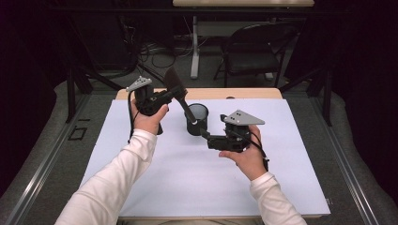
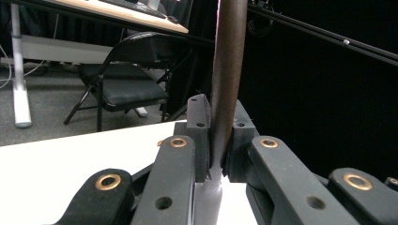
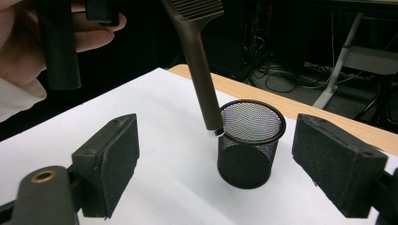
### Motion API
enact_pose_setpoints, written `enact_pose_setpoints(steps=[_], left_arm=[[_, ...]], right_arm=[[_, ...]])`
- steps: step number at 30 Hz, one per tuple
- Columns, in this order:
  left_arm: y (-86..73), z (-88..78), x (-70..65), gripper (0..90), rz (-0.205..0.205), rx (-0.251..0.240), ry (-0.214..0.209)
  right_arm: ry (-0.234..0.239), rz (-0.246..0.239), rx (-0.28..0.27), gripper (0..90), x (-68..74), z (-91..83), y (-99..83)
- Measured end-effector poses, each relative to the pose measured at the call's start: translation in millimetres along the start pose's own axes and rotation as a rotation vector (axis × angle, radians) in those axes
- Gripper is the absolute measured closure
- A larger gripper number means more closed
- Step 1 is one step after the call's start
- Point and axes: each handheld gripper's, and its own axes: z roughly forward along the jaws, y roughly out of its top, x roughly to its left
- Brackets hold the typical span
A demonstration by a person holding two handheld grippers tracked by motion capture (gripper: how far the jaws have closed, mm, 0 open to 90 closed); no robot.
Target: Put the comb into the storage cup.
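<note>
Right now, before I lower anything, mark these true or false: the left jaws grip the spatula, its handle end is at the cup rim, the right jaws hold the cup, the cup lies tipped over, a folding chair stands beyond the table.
1. The left gripper is shut on the spatula. True.
2. The spatula's handle end sits at the mesh cup rim. True.
3. The right gripper holds the cup. False: its jaws stand open, apart from it.
4. The cup lies tipped over. False: it stands upright on the table.
5. A folding chair stands beyond the table. True.
</note>
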Motion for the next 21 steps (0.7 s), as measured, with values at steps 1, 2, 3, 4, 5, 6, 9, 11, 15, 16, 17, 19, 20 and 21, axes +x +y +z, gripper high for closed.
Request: enact_pose_setpoints(steps=[1,2,3,4,5,6,9,11,15,16,17,19,20,21], left_arm=[[0.7,0.7,-0.1,83.9,0.005,-0.004,0.002],[1.4,1.5,-0.3,83.9,0.007,-0.004,0.004],[2.5,2.4,-0.1,83.9,0.014,-0.002,0.005],[3.3,3.2,-0.1,83.9,0.016,-0.006,0.007],[3.9,3.9,0.1,83.9,0.017,-0.006,0.008],[4.8,4.9,0.1,83.9,0.018,-0.01,0.012],[6.1,6.9,0.8,83.9,0.017,-0.015,0.018],[6.7,8.2,1.9,83.9,0.023,-0.017,0.021],[6.6,10.7,4.2,83.9,0.028,-0.015,0.029],[6.4,11.1,5.0,83.9,0.024,-0.014,0.031],[6.3,11.5,5.8,83.9,0.024,-0.012,0.033],[6.4,11.9,7.2,83.9,0.028,-0.015,0.04],[6.6,12.0,7.8,83.9,0.029,-0.016,0.039],[6.7,12.4,8.6,83.9,0.027,-0.023,0.039]], right_arm=[[0.0,0.001,-0.001,15.1,0.0,-0.1,0.1],[0.0,0.001,-0.003,15.1,-0.3,-0.3,0.1],[0.0,0.001,-0.004,15.1,-0.5,-0.4,0.2],[0.0,0.002,-0.003,15.1,-0.9,-0.6,0.3],[-0.001,0.001,-0.004,15.1,-1.2,-0.6,0.4],[-0.002,0.001,-0.004,15.1,-1.4,-0.7,0.5],[-0.001,0.002,-0.007,15.1,-1.7,-1.0,0.4],[-0.002,0.004,-0.007,15.1,-1.6,-1.3,0.3],[0.0,0.006,-0.008,15.1,-1.3,-1.6,0.5],[0.001,0.007,-0.007,15.1,-1.4,-1.6,0.6],[0.001,0.007,-0.008,15.1,-1.4,-1.3,0.7],[0.003,0.007,-0.009,15.1,-1.1,-1.0,0.8],[0.003,0.004,-0.006,15.1,-1.0,-0.8,0.7],[0.004,0.004,-0.005,15.1,-0.9,-0.7,0.6]])
